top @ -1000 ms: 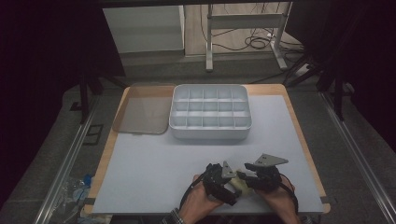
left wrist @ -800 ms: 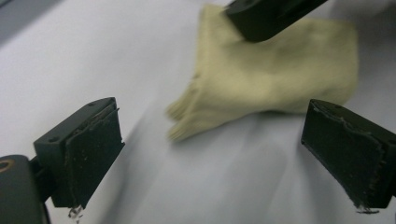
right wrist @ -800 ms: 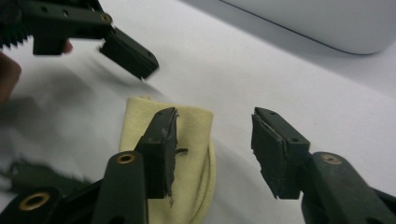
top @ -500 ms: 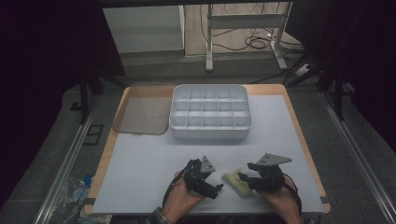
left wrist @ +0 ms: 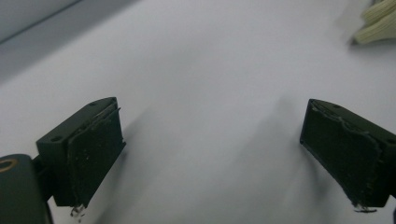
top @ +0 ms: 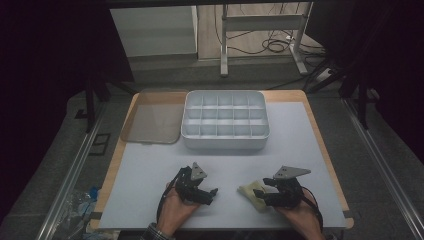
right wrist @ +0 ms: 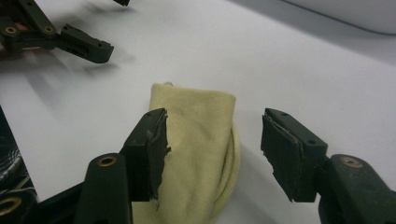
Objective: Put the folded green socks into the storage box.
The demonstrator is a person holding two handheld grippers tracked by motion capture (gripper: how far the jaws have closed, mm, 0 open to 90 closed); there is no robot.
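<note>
Right gripper view: right gripper [right wrist: 215, 154] stands parted, straddling the folded yellow cloth [right wrist: 198, 140].

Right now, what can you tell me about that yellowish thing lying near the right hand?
It is a pale yellow cloth, soft and finely knit by its look, folded or rolled into a thick bundle with layered edges on one side. It lies flat on the white table, near its front edge. The right tongs straddle it, jaws apart and just opened wider; whether a pad touches it is unclear.

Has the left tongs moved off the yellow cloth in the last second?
Yes. The left tongs slid left along the table's near edge, away from the yellow cloth beside the right tongs, judged against the divided tray.
</note>
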